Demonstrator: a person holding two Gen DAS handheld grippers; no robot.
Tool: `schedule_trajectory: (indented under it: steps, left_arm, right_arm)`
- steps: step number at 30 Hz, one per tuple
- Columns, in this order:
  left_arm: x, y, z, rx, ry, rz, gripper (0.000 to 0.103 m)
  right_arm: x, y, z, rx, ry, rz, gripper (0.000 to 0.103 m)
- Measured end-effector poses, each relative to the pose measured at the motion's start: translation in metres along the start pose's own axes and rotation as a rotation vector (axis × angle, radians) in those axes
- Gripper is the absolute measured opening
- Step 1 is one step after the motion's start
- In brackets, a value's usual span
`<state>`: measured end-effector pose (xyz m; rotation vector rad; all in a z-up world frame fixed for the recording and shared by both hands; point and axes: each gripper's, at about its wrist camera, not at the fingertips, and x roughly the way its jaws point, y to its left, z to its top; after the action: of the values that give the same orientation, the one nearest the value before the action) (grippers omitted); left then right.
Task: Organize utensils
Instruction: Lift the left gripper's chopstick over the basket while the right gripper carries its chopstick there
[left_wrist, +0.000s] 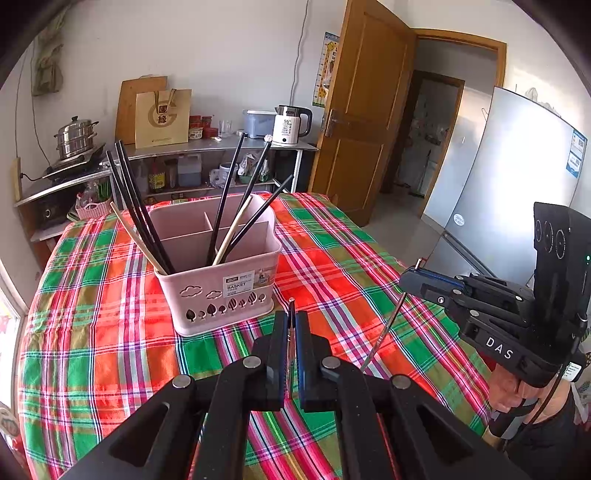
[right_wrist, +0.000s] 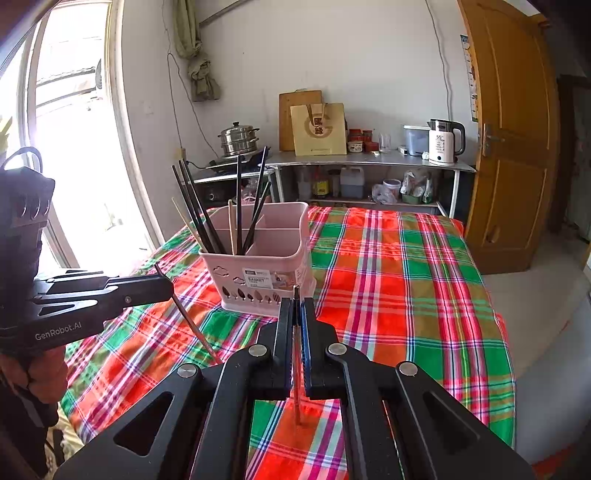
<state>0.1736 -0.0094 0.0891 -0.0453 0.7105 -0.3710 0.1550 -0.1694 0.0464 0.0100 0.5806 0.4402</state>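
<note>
- From the left wrist camera, the pink utensil basket (left_wrist: 216, 266) carries a sticker reading "BASKET", with cut-out clouds and trees on its front wall; it stands on the plaid tablecloth (left_wrist: 92, 332), just ahead of the fingers.
- Black chopsticks (left_wrist: 138, 210) and a pale wooden one lean in its left and middle compartments.
- The left gripper (left_wrist: 291, 325) points at the basket, jaws pinched narrow on a metal chopstick (left_wrist: 291, 314) that stands upright between them.
- The right gripper (left_wrist: 413, 275), marked "DAS", reaches in from the right, clamping a second metal chopstick (left_wrist: 384, 332) that slants down to the cloth.
- On the far counter a white kettle (left_wrist: 290, 125) shows "55"; a tan paper bag (left_wrist: 162, 118) bears a "G" logo.
- From the right wrist camera, the right gripper (right_wrist: 295, 314) is closed tight on its metal chopstick (right_wrist: 296, 369), tip near the cloth (right_wrist: 406, 277).
- The left gripper (right_wrist: 162, 286), lettered "GenRobot.AI", holds its tilted metal chopstick (right_wrist: 192, 321) just left of the basket (right_wrist: 266, 258).
- The basket's label again reads "BASKET".
</note>
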Motion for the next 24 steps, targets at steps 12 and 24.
schedule_trajectory:
  steps: [12,24]
  left_arm:
    - [-0.010,-0.001,-0.003,-0.002,-0.014,-0.008,0.003]
    - [-0.025,0.015,0.007,-0.022,-0.044,0.015,0.003]
  right_arm:
    - [-0.011,0.006,0.003,-0.016,-0.022,0.003,0.004]
    - [-0.012,0.021,0.018,-0.038,-0.052,0.040,0.004]
